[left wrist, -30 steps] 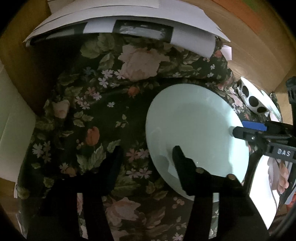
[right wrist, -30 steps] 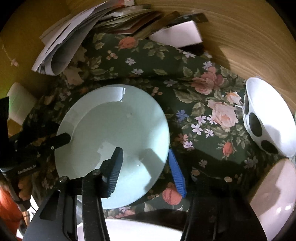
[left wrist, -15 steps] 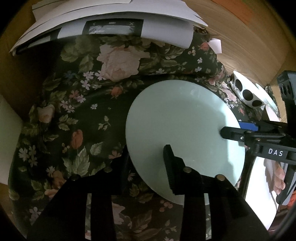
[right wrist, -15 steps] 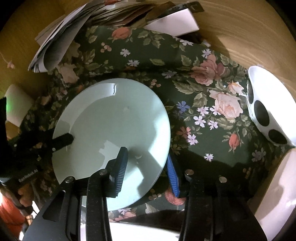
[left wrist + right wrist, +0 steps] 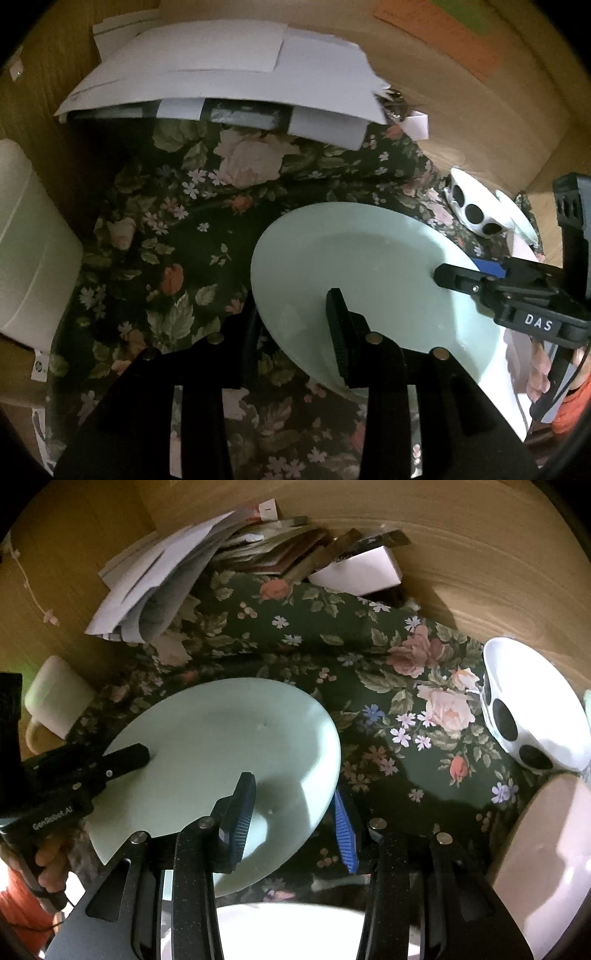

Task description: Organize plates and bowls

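The pale green plate (image 5: 369, 266) sits tilted above the dark floral tablecloth (image 5: 177, 236), held at two edges. The left hand-held gripper (image 5: 291, 332) straddles its near-left rim, one finger over the top face and the other dropping below the edge, so it seems closed on the plate, though the contact underneath is hidden. The right hand-held gripper (image 5: 291, 812) takes the opposite rim the same way, its black finger on the plate's face and its blue-padded finger (image 5: 343, 830) just past the edge, beneath. A white bowl with black spots (image 5: 524, 716) stands on the cloth well to the right, with a pinkish bowl (image 5: 546, 853) just in front of it. A white plate (image 5: 288, 930) lies at the near edge. A stack of papers (image 5: 221, 81) rests at the far side of the wooden table (image 5: 480, 554), and a cream mug (image 5: 51, 705) lies at the left.
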The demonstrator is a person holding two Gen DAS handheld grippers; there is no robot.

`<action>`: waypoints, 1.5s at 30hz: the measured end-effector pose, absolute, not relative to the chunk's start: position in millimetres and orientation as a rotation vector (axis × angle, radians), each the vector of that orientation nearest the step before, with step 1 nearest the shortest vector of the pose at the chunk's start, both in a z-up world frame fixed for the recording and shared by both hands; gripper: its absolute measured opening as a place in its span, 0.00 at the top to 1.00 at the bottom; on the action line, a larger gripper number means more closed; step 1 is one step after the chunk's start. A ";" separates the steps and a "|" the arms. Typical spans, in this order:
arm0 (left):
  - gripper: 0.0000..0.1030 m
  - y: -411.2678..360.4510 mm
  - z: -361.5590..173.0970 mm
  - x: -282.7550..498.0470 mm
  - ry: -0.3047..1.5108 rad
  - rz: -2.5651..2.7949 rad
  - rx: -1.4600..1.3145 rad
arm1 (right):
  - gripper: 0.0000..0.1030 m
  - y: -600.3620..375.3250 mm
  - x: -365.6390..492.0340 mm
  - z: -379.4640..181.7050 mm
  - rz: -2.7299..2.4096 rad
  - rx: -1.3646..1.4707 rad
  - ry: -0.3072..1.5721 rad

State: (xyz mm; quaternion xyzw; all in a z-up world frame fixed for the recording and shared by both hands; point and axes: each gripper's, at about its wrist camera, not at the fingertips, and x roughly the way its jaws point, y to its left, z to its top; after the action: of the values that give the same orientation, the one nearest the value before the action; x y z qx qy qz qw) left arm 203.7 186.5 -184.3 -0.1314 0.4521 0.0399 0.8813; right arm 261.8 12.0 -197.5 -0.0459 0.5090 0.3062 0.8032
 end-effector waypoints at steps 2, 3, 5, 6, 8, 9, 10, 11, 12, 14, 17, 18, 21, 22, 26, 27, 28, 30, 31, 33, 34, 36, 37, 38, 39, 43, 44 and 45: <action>0.66 183.9 -180.2 199.4 0.933 0.081 -0.266 | 0.64 6.3 258.1 -193.6 0.653 -0.092 1.082; 0.66 181.8 -178.0 196.5 0.928 0.079 -0.261 | 0.64 3.8 256.2 -191.9 0.652 -0.088 1.078; 0.66 176.1 -172.9 193.9 0.917 0.075 -0.255 | 0.64 0.7 252.2 -188.4 0.649 -0.079 1.070; 0.66 174.1 -170.5 191.6 0.911 0.073 -0.254 | 0.64 -2.7 249.6 -185.3 0.647 -0.076 1.062; 0.66 170.2 -164.2 184.6 0.900 0.070 -0.249 | 0.64 -7.3 245.3 -179.1 0.646 -0.070 1.051; 0.66 167.3 -161.4 182.2 0.894 0.067 -0.246 | 0.64 -9.9 242.4 -175.2 0.645 -0.066 1.043; 0.66 164.2 -159.0 180.3 0.888 0.065 -0.244 | 0.64 -11.5 239.6 -172.3 0.643 -0.064 1.035; 0.66 161.2 -155.9 177.6 0.882 0.063 -0.242 | 0.64 -13.7 236.2 -168.8 0.641 -0.062 1.027; 0.66 158.4 -154.2 176.4 0.878 0.062 -0.241 | 0.64 -16.7 232.2 -164.5 0.639 -0.060 1.017; 0.66 153.5 -148.5 170.1 0.866 0.056 -0.237 | 0.64 -19.1 226.7 -158.7 0.634 -0.060 1.000; 0.66 145.5 -140.8 161.0 0.850 0.046 -0.230 | 0.64 -25.1 217.6 -149.8 0.627 -0.057 0.977; 0.66 142.7 -138.3 158.3 0.845 0.043 -0.227 | 0.64 -27.8 213.8 -147.3 0.626 -0.054 0.971; 0.66 133.8 -131.9 149.9 0.833 0.031 -0.221 | 0.64 -34.9 202.4 -141.4 0.618 -0.046 0.954; 0.66 130.5 -130.0 146.7 0.829 0.028 -0.219 | 0.64 -37.5 198.8 -139.1 0.616 -0.044 0.949; 0.66 119.0 -124.2 136.1 0.821 0.012 -0.211 | 0.64 -48.9 184.5 -133.2 0.605 -0.037 0.930; 0.66 116.1 -122.9 133.4 0.820 0.008 -0.209 | 0.64 -52.6 180.7 -131.8 0.603 -0.033 0.927; 0.66 112.0 -121.5 129.6 0.819 0.004 -0.207 | 0.64 -55.9 176.9 -130.5 0.601 -0.030 0.925; 0.66 106.9 -120.0 124.4 0.818 -0.003 -0.202 | 0.64 -62.0 167.7 -127.4 0.595 -0.024 0.918; 0.66 103.3 -118.8 120.8 0.817 -0.008 -0.198 | 0.64 -64.1 163.8 -126.1 0.592 -0.023 0.916; 0.66 97.4 -117.1 114.7 0.814 -0.014 -0.193 | 0.64 -69.2 155.1 -123.4 0.588 -0.018 0.909; 0.66 93.4 -116.1 110.6 0.812 -0.019 -0.188 | 0.64 -71.2 151.3 -122.4 0.586 -0.016 0.906; 0.66 88.6 -115.5 104.9 0.809 -0.024 -0.184 | 0.64 -76.3 143.8 -121.2 0.582 -0.009 0.901; 0.66 85.2 -115.5 101.4 0.808 -0.027 -0.182 | 0.64 -78.4 140.6 -120.9 0.580 -0.017 0.901; 0.66 82.7 -115.8 98.8 0.808 -0.030 -0.180 | 0.64 -80.5 137.2 -120.7 0.577 -0.016 0.898; 0.66 80.8 -116.2 96.8 0.808 -0.032 -0.180 | 0.64 -82.9 133.4 -120.9 0.573 -0.015 0.897; 0.66 71.6 -121.5 89.7 0.816 -0.040 -0.190 | 0.64 -90.9 123.9 -122.6 0.562 -0.008 0.900; 0.66 70.5 -122.7 89.2 0.820 -0.042 -0.194 | 0.64 -93.3 121.7 -123.3 0.558 -0.006 0.901; 0.66 69.3 -124.8 88.9 0.826 -0.046 -0.199 | 0.64 -95.3 119.8 -124.3 0.555 -0.004 0.903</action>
State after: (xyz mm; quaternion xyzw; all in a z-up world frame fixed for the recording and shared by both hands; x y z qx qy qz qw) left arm 88.9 69.3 -124.8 -0.0967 0.4009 -0.0222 0.9108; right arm 119.8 -95.3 -124.3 -0.0018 0.4308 0.2646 0.8628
